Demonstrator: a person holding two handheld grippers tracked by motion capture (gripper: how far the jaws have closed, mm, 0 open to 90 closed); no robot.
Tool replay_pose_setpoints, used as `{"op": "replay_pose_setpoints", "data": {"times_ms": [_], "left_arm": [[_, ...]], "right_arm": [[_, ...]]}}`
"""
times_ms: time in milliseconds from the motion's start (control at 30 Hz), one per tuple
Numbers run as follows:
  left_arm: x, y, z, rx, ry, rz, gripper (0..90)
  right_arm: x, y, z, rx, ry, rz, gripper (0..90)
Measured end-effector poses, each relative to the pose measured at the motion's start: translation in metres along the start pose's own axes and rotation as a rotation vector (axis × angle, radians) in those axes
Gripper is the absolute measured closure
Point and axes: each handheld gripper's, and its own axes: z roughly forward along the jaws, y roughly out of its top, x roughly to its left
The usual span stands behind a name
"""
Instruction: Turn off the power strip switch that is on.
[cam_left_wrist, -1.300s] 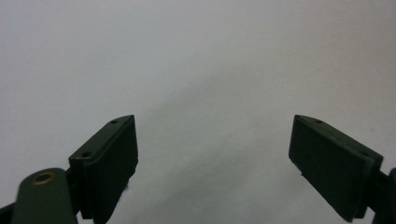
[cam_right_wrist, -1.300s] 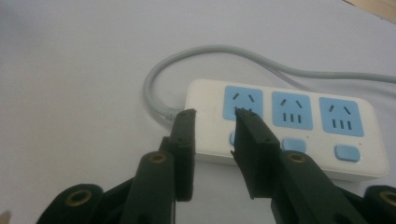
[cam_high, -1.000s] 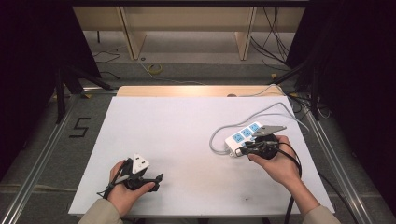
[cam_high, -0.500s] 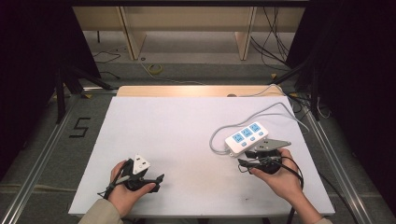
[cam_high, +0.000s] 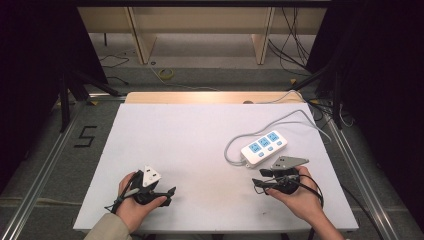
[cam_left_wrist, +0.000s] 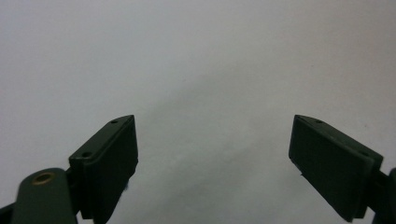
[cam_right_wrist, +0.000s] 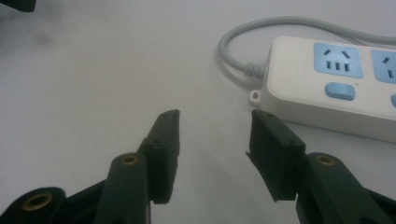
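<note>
On the white table (cam_high: 200, 140), both grippers' fingers gape empty, the right gripper (cam_right_wrist: 212, 135) seemingly just short of the power strip (cam_right_wrist: 336, 88).

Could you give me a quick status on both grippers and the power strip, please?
Left gripper open, empty. Right gripper open, empty, just short of the power strip. Strip flat on the table, cord looping behind.

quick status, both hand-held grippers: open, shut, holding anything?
Left hand-held gripper: open, holding nothing.
Right hand-held gripper: open, holding nothing, beside the power strip.

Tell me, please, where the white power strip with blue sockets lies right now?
In the high view, the white power strip lies right of centre on the white table, just beyond the right gripper.
</note>
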Motion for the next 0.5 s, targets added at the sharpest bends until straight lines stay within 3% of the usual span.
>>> {"op": "replay_pose_setpoints", "data": {"times_ms": [500], "left_arm": [[0.0012,-0.0003,0.0015,0.000,-0.002,-0.005,15.4]], "right_arm": [[0.0030,-0.0048,0.0016,0.000,0.030,-0.015,51.2]]}}
